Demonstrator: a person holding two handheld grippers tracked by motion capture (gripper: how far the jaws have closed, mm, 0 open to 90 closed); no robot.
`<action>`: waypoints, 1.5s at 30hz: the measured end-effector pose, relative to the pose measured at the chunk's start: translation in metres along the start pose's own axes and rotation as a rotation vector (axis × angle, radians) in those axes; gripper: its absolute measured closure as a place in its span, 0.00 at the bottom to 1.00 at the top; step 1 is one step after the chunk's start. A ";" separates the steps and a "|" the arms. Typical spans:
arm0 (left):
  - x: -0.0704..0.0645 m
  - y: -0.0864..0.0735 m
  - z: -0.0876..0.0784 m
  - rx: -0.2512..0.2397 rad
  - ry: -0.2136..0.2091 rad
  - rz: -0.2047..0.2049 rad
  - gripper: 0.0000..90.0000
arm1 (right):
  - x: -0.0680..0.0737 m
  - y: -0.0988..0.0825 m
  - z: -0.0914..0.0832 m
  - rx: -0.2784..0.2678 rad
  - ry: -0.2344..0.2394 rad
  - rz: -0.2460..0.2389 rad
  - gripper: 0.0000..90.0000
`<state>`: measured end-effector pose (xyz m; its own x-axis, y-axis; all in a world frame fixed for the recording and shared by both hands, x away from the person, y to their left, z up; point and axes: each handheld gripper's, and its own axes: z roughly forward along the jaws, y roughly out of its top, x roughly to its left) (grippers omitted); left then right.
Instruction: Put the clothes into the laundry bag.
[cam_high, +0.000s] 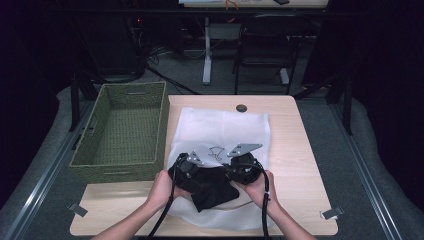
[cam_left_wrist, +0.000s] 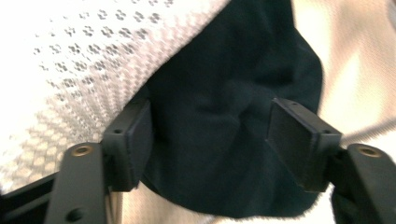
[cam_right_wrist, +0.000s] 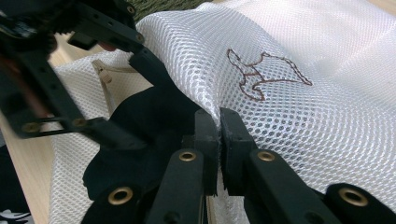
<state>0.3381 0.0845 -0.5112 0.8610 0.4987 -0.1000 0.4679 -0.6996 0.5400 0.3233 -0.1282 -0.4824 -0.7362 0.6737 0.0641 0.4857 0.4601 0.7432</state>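
A white mesh bag (cam_high: 225, 125) with a small brown stitched figure (cam_right_wrist: 261, 74) lies flat on the wooden table (cam_high: 300, 165). At its near end a black garment (cam_high: 212, 192) sits partly under the mesh. My left gripper (cam_left_wrist: 210, 135) is open, its jaws standing either side of the black garment (cam_left_wrist: 233, 70), with the mesh (cam_left_wrist: 84, 70) lying over the cloth beyond its left jaw. My right gripper (cam_right_wrist: 218, 126) is shut on a fold of the mesh bag (cam_right_wrist: 289, 116) at its opening, just beside the black garment (cam_right_wrist: 149, 116). Both grippers (cam_high: 192, 172) (cam_high: 239, 170) sit close together.
A green woven basket (cam_high: 125, 130) stands at the table's left, touching the bag's side. A pale drawstring (cam_right_wrist: 105, 74) lies at the bag's mouth. A black round plug (cam_high: 241, 108) sits at the table's far edge. Past the table stands a dark chair (cam_high: 265, 45).
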 end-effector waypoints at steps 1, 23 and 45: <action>-0.001 -0.001 -0.001 -0.008 -0.002 -0.005 0.33 | 0.000 0.000 0.000 0.002 0.001 0.004 0.97; -0.010 -0.019 0.028 0.119 -0.004 -0.014 0.17 | 0.002 -0.001 0.006 0.025 0.004 -0.018 0.97; -0.006 -0.018 0.033 -0.110 0.104 -0.088 0.82 | 0.004 0.002 0.005 0.026 0.013 -0.023 0.97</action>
<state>0.3312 0.0770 -0.5477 0.7896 0.6099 -0.0669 0.5111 -0.5935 0.6217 0.3233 -0.1217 -0.4843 -0.7531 0.6555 0.0557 0.4804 0.4901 0.7274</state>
